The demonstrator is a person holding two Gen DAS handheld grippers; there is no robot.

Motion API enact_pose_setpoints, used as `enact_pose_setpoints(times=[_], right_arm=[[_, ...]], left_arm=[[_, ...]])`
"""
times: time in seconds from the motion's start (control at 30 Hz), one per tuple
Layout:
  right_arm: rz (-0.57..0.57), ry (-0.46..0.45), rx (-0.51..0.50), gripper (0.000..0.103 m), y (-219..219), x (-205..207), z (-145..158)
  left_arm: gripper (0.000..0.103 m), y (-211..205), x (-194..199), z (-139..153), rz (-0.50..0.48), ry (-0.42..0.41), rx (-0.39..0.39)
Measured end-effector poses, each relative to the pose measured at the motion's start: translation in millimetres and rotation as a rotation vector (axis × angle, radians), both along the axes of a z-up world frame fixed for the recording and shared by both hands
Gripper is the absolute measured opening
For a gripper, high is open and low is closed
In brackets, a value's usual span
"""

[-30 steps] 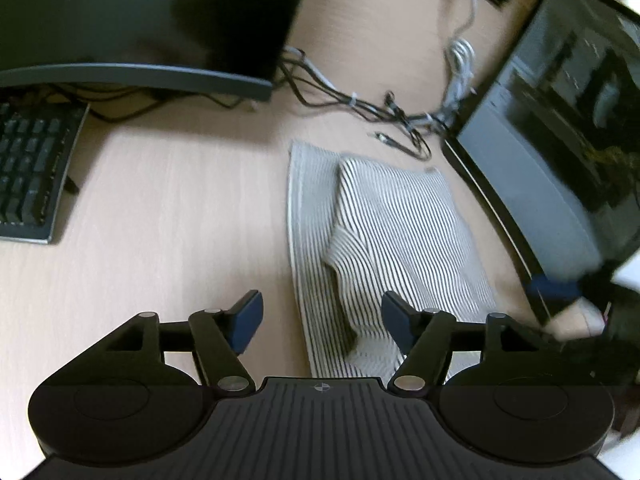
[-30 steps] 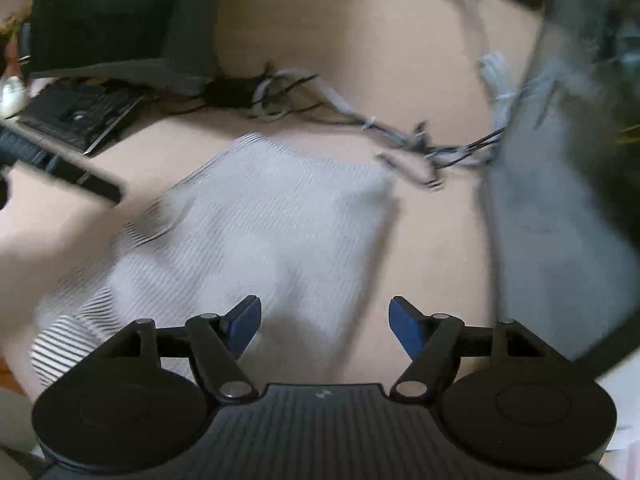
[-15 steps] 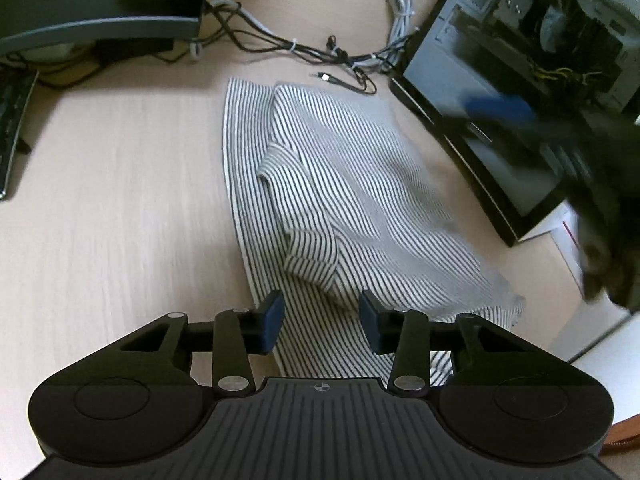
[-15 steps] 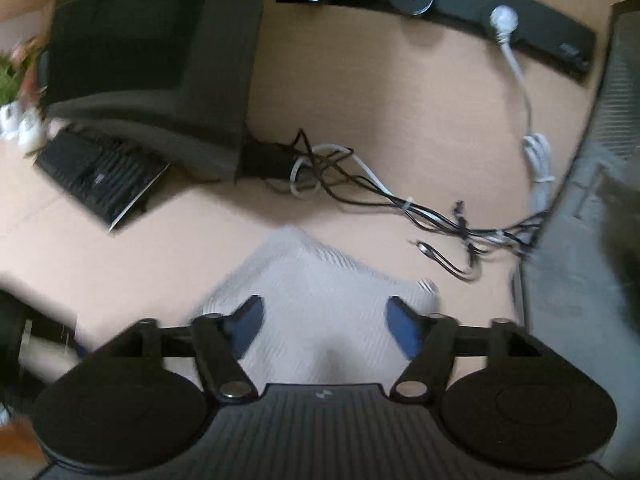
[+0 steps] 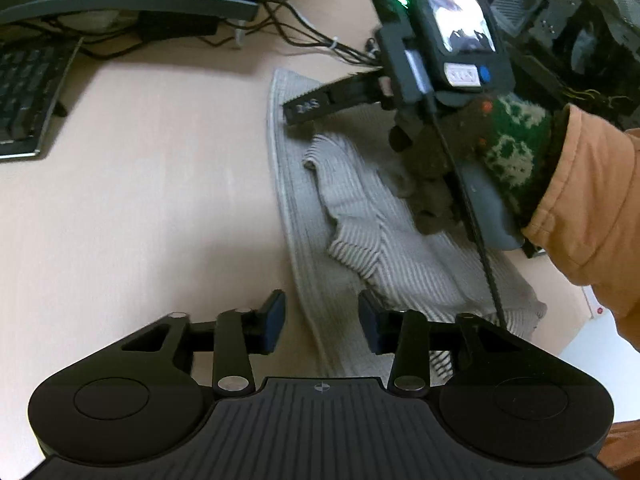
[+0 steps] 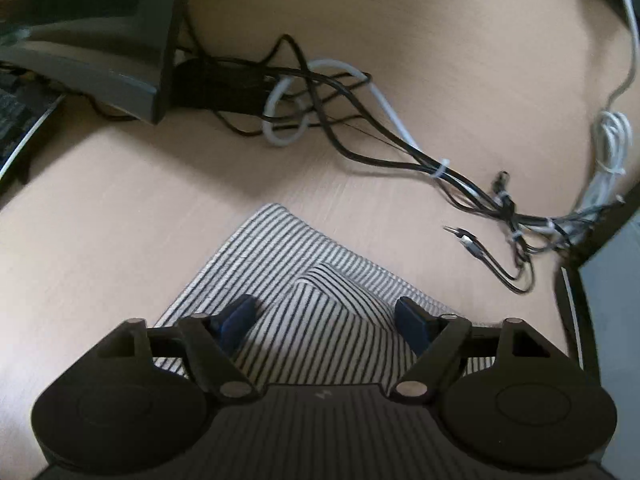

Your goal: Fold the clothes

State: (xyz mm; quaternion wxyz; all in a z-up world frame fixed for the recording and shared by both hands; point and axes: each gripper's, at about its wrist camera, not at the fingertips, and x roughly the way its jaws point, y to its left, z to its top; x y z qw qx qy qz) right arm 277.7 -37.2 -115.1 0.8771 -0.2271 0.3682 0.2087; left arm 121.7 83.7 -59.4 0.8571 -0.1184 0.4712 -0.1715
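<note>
- Striped garment (image 5: 384, 248): seen from the left wrist, it is laid part-folded on the pale desk (image 5: 140, 200), between the keyboard (image 5: 28, 96) at the left and the computer case (image 5: 568, 36) at the right; a folded-over flap lies on top, so the fold is judged partly done.
- Left gripper (image 5: 322, 322): held low over the garment's near long edge. Its jaws have just been closing and are now narrow, with the cloth edge between the pads; contact cannot be confirmed, so a pinch is judged about to be taken.
- Right gripper (image 5: 304, 114): carried in a gloved hand (image 5: 480, 160) over the garment's far end, presumably to take the opposite part of the same edge.
- Striped garment (image 6: 304, 292): seen from the right wrist, its far corner points toward the cables (image 6: 400, 148) and monitor base (image 6: 100, 76).
- Right gripper (image 6: 328, 322): its jaws have just been closing and stand moderately apart, straddling a raised ridge of cloth that is not yet pinched.
</note>
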Motion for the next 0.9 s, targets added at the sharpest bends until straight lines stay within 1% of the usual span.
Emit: enact_pose_setpoints(times=[0.03, 0.07, 0.2, 0.33, 0.4, 0.43, 0.47, 0.5, 0.53, 0.57, 0.6, 0.67, 0.7, 0.77, 0.83, 0.87, 0.9], right_arm=[[-0.003, -0.001, 0.005, 0.021, -4.3, 0.2, 2.6], [-0.009, -0.005, 0.018, 0.015, -10.4, 0.8, 7.1], [-0.028, -0.038, 0.090, 0.013, -36.2, 3.5, 36.2], [-0.068, -0.082, 0.151, 0.012, -51.3, 19.9, 66.9], [-0.083, -0.090, 0.171, 0.012, -51.8, 33.4, 69.5], [-0.084, -0.075, 0.188, 0.013, -51.5, 41.1, 67.1], [-0.078, -0.034, 0.218, 0.017, -51.1, 49.8, 61.6], [-0.082, 0.006, 0.243, 0.021, -51.4, 56.4, 54.0], [-0.093, 0.038, 0.259, 0.030, -52.0, 61.3, 46.2], [-0.104, 0.070, 0.275, 0.031, -52.6, 66.2, 38.5], [-0.112, 0.065, 0.285, 0.032, -55.6, 65.6, 37.3], [-0.106, 0.013, 0.324, 0.036, -69.5, 49.4, 51.7], [-0.079, -0.027, 0.326, 0.037, -77.8, 33.1, 62.3], [-0.003, -0.121, 0.305, 0.046, -94.1, -5.6, 84.6], [0.074, -0.208, 0.264, 0.049, -111.1, -47.5, 98.0], [0.111, -0.216, 0.254, 0.049, -120.1, -65.5, 101.7], [0.143, -0.186, 0.255, 0.049, -129.3, -80.1, 102.7]], left_arm=[[0.035, 0.3, 1.4, -0.7, -0.011, 0.000, 0.001], [0.035, 0.4, 3.2, -1.7, -0.022, 0.001, 0.001], [0.030, -6.9, 9.8, -9.4, -0.070, 0.015, -0.011], [0.030, -19.4, 12.9, -9.7, -0.131, -0.002, 0.021], [0.027, -22.6, 13.3, -9.0, -0.158, -0.006, 0.037], [0.027, -24.9, 13.2, -8.7, -0.169, -0.007, 0.045], [0.027, -26.8, 12.9, -8.4, -0.178, -0.008, 0.050], [0.027, -28.1, 12.3, -8.1, -0.182, -0.009, 0.055], [0.027, -29.2, 11.8, -7.8, -0.187, -0.010, 0.060], [0.027, -28.2, 11.5, -7.5, -0.186, -0.007, 0.057], [0.027, -26.9, 11.3, -7.2, -0.185, -0.003, 0.053], [0.030, -18.8, 10.1, -4.6, -0.168, -0.002, 0.032], [0.031, -13.7, 9.9, -2.6, -0.159, -0.005, 0.022], [0.033, -2.8, 10.3, 2.6, -0.138, -0.021, 0.011], [0.035, 7.3, 13.2, 9.0, -0.112, -0.044, 0.008], [0.036, 11.4, 15.6, 12.1, -0.098, -0.053, 0.007], [0.038, 13.5, 18.2, 15.0, -0.088, -0.061, 0.007]])
